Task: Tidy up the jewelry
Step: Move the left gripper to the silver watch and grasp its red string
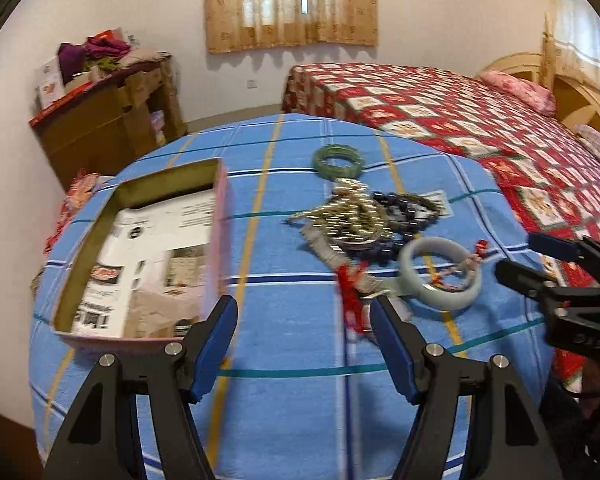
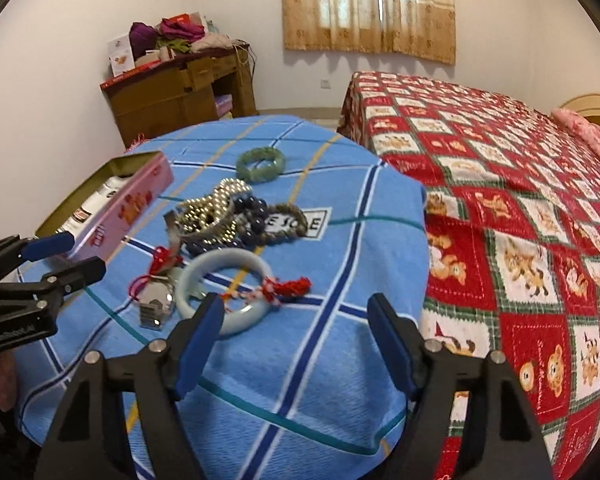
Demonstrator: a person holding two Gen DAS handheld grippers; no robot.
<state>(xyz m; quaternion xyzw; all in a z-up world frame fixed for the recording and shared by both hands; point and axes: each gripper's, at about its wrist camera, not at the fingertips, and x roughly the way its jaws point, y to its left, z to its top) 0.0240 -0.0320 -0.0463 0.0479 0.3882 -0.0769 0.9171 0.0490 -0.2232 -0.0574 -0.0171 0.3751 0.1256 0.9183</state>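
Both grippers — left gripper (image 1: 304, 316) and right gripper (image 2: 296, 316) — hang open and empty near the pale bangle (image 2: 224, 292), beside the open tin (image 1: 140, 248) awaiting jewelry.

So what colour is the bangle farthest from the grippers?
Green; the far bangle shows best in the right wrist view.

On my blue checked cloth, a pink tin box (image 1: 148, 256) lies open at nine o'clock, printed paper inside. At twelve o'clock a green bangle (image 1: 339, 160) lies flat, apart. At centre, pearl strands (image 2: 212, 216) and dark blue beads (image 2: 252, 212) tangle together. Nearest me, a pale jade bangle (image 2: 224, 292) lies flat, a red-tasselled cord (image 2: 288, 286) draped across it, beside a silver charm (image 2: 156, 304).
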